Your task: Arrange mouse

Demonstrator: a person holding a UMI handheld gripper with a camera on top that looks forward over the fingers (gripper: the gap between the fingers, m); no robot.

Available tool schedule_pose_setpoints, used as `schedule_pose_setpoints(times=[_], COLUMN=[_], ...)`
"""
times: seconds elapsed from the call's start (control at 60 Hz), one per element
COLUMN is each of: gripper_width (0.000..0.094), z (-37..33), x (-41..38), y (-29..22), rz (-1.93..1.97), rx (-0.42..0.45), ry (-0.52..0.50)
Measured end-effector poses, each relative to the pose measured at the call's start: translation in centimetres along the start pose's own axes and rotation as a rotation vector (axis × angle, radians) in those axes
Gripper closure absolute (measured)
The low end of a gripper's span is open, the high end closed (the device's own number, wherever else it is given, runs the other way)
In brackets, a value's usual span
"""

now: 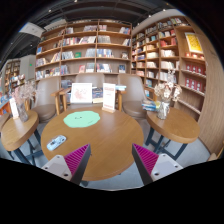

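A round wooden table [115,135] stands just ahead of my fingers. A round green mat [82,119] lies on its far left part. A small white and dark object [57,143], which looks like the mouse, lies at the table's left edge, nearer than the mat. My gripper [111,160] is open and empty, with its pink pads wide apart over the table's near edge. The mouse lies ahead and to the left of the left finger [76,158].
Two white sign cards [81,93] [108,97] stand at the table's far side, with chairs [131,95] behind them. Smaller round tables stand at the left [15,130] and right [176,123]. Bookshelves [85,48] line the back and right walls.
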State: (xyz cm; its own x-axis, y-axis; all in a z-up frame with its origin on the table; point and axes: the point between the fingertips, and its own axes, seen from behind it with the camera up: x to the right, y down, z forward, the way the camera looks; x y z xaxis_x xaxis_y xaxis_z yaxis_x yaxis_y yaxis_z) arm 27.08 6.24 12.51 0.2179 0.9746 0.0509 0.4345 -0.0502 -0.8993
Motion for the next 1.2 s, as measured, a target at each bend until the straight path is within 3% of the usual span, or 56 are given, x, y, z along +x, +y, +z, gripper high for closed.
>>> schedule_pose_setpoints(times=[0.533, 0.833, 1.2], gripper_width=[0.0082, 0.0082, 0.0083], z=[2.5, 2.7, 4.1], x=[-10.6, -19.3, -25.8], y=[2.8, 5.9, 8.2], rz=[-0.087, -0.092, -0.111], rx=[-0.038, -0.101, -0.135], ry=[-0.107, -0.225, -0.255])
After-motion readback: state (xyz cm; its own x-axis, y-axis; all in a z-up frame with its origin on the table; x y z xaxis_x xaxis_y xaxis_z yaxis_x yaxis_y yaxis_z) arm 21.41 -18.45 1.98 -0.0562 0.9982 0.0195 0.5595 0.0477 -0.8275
